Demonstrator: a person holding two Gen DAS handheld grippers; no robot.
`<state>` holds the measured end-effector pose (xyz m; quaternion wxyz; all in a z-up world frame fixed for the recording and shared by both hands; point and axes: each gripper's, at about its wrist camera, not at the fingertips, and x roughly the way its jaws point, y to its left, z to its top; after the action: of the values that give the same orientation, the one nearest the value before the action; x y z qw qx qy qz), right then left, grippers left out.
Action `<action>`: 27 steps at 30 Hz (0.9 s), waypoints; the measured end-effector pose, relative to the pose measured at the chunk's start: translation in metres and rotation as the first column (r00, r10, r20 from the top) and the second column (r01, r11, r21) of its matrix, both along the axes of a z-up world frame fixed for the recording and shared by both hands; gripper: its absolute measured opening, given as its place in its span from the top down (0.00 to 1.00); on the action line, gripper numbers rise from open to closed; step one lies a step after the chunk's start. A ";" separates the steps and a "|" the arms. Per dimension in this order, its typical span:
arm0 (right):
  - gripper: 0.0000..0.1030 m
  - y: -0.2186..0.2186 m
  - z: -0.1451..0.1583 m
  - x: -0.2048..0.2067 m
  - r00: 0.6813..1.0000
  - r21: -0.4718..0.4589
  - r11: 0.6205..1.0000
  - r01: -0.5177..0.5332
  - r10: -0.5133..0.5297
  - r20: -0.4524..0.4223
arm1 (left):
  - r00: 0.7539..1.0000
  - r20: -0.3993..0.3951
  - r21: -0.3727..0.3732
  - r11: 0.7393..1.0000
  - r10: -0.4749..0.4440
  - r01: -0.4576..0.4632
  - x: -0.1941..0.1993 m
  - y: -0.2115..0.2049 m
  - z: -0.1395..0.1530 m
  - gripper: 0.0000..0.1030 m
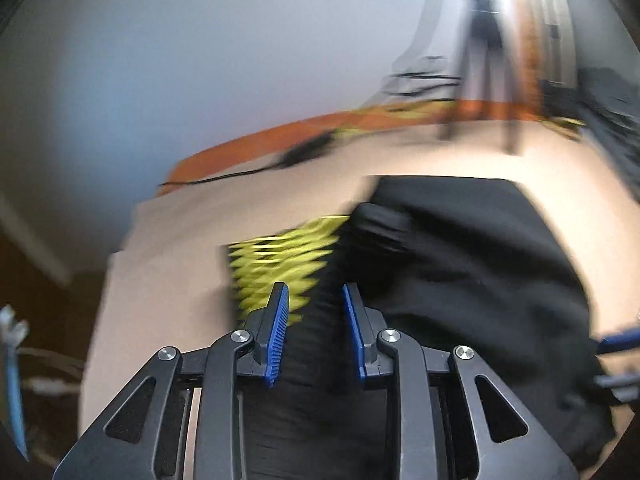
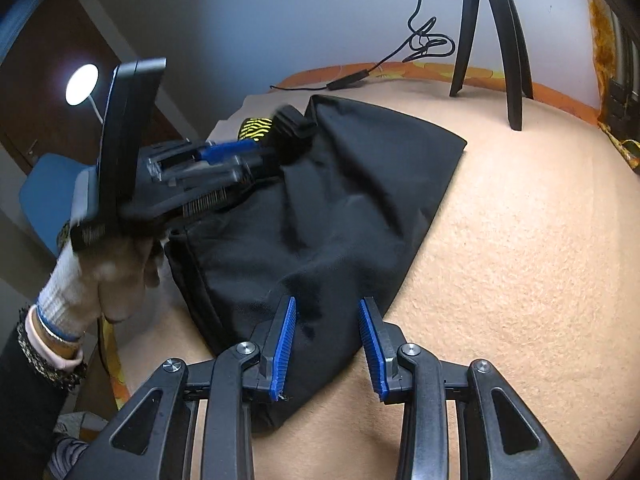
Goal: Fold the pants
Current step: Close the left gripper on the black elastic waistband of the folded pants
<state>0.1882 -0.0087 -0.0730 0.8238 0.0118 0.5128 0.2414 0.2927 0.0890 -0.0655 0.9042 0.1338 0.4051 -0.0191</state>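
Observation:
Black pants (image 2: 340, 200) lie spread on a beige blanket (image 2: 500, 260), with a yellow-and-black patterned patch (image 2: 256, 128) at their far left end. My right gripper (image 2: 328, 300) hovers open over the near corner of the pants, and cloth shows under its left pad. A white-gloved hand (image 2: 100, 276) holds my left gripper (image 2: 276, 156) at the far left end of the pants. In the blurred left wrist view, a band of the black pants (image 1: 460, 260) fills the gap between the blue pads of my left gripper (image 1: 315, 288). The yellow patch (image 1: 280, 256) lies just beyond the pads.
A black tripod (image 2: 492, 40) stands at the back of the blanket, with a coiled cable (image 2: 428, 44) beside it. An orange patterned sheet (image 2: 400, 70) edges the bed. Off the left side are a round lamp (image 2: 82, 84) and a blue chair (image 2: 44, 188).

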 end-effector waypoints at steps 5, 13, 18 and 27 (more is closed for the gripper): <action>0.66 0.005 -0.006 -0.004 1.000 -0.030 0.999 -0.021 0.022 0.004 | 0.992 -0.012 -0.067 0.990 0.124 -0.124 0.010 0.038 0.001 0.70; 0.65 -0.004 -0.007 -0.008 1.000 -0.022 1.000 -0.009 0.009 -0.003 | 0.998 0.062 -0.277 0.960 -0.019 0.035 -0.012 0.029 0.028 0.41; 0.63 0.002 -0.008 -0.007 1.000 -0.024 1.000 -0.018 0.018 -0.005 | 0.996 0.014 -0.226 0.970 -0.085 0.086 0.008 0.008 0.018 0.41; 0.65 0.003 -0.013 -0.004 1.000 -0.024 0.999 -0.027 0.027 -0.003 | 0.999 -0.019 -0.227 0.974 -0.027 0.022 0.030 0.008 0.007 0.80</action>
<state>0.1847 -0.0061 -0.0862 0.8198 -0.0047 0.5169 0.2463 0.3227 0.0973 -0.0587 0.9088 0.0344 0.4085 -0.0776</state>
